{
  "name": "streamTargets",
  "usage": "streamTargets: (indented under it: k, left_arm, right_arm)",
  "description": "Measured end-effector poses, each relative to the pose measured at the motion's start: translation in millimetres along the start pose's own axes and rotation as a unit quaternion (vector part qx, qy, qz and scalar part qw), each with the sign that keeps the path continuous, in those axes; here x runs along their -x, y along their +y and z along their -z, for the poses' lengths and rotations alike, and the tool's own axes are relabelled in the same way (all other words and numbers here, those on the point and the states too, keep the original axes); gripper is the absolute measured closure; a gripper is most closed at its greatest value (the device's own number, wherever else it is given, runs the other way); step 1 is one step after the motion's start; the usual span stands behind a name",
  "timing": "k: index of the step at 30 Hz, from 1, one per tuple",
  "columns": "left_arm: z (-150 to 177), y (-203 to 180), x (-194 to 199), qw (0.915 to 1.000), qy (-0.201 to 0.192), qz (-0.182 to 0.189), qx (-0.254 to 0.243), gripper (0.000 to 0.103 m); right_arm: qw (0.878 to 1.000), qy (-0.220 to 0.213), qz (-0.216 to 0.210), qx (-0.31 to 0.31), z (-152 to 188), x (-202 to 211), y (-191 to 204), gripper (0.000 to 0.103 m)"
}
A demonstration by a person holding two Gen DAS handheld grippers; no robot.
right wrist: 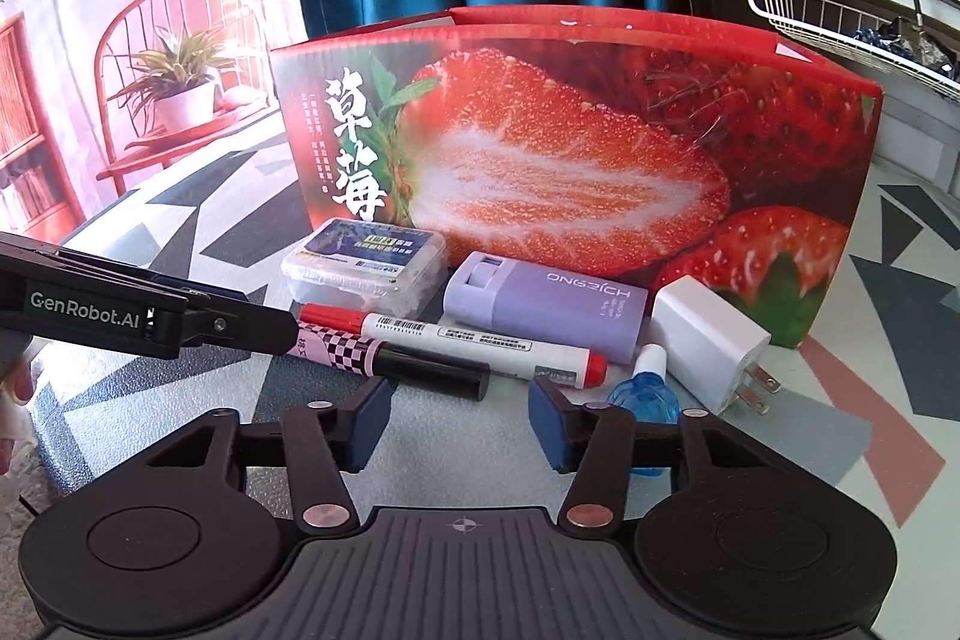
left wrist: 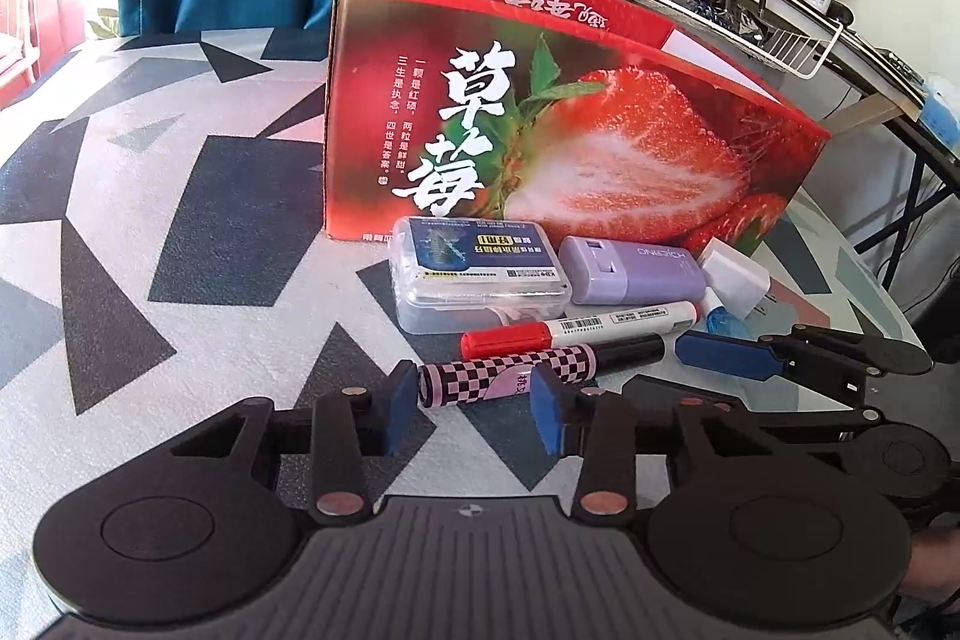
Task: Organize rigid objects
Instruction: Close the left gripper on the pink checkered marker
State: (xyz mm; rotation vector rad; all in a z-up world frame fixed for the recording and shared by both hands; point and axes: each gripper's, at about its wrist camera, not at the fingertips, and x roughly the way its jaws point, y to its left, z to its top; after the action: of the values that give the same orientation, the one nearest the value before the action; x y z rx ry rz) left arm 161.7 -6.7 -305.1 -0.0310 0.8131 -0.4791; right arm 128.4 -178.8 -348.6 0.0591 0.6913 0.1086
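Left gripper [left wrist: 474,409]: jaws partly closed, blue pads either side of the checkered end of the pen [left wrist: 510,370]. Can't tell whether the pads actually touch it – small gaps seem to show on both sides. The pen lies flat on the table [left wrist: 120,232], long axis running left-right across both views, checkered cap toward the left gripper, black barrel toward the right gripper.

Right gripper [right wrist: 459,421]: jaws partly closed, nothing between them. It sits low near the table just in front of the pen's black end, with bare table between the pads.

Just behind the pen and nearly parallel lies a marker [right wrist: 450,337], white body, red cap on the left end and red tip on the right as the right wrist sees it. The two lie very close together, so little side room there.

Behind those: a clear plastic case [right wrist: 366,268], a purple box [right wrist: 546,307] lying on its side, a white charger [right wrist: 708,352] with prongs pointing right-front, and a small blue bottle [right wrist: 645,388] close to the right gripper's right finger.

Back row is a tall strawberry carton [right wrist: 570,148], top open, standing right behind the small items – it walls off the far side. Open table to the left of the cluster and in front of it; the left table edge shows in the left wrist view.
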Motion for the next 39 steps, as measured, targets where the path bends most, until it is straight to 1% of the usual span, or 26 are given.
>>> streamTargets:
  k: [6,10,14,18,23,27,31,37,39]
  left_arm:
    - [2,0,-3,1.0000,0.005,0.002,0.004,0.066]
    - [1,-5,-6,1.0000,0.004,-0.001,-0.005,0.066]
    - [2,-12,-9,0.9998,0.000,-0.006,-0.018,0.066]
    - [3,-12,-9,0.9998,-0.001,0.000,-0.022,0.066]
    - [4,-11,-9,0.9998,-0.002,0.004,-0.020,0.066]
    - [4,-7,-9,0.9999,-0.003,0.016,-0.005,0.066]
    - [4,-9,-9,0.9999,-0.003,0.014,-0.010,0.066]
    - [5,-10,-9,0.9998,-0.004,0.012,-0.012,0.066]
    - [4,-9,-9,0.9999,-0.002,0.013,-0.006,0.066]
  right_arm:
    - [1.000,0.000,-0.007,0.000,0,-1,1,0.061]
    - [1.000,-0.003,-0.010,0.001,-1,-2,1,0.064]
    - [1.000,-0.002,-0.004,0.000,0,-2,0,0.064]
    - [1.000,-0.002,0.002,-0.008,1,-2,-3,0.064]
    - [1.000,-0.001,0.003,-0.007,2,-3,-4,0.064]
    - [1.000,-0.004,0.002,-0.007,1,-3,-5,0.064]
    - [1.000,-0.004,-0.001,-0.021,0,-4,-10,0.064]
    - [1.000,-0.004,0.000,-0.016,1,-5,-8,0.064]
    - [1.000,-0.004,-0.002,-0.019,1,-4,-8,0.064]
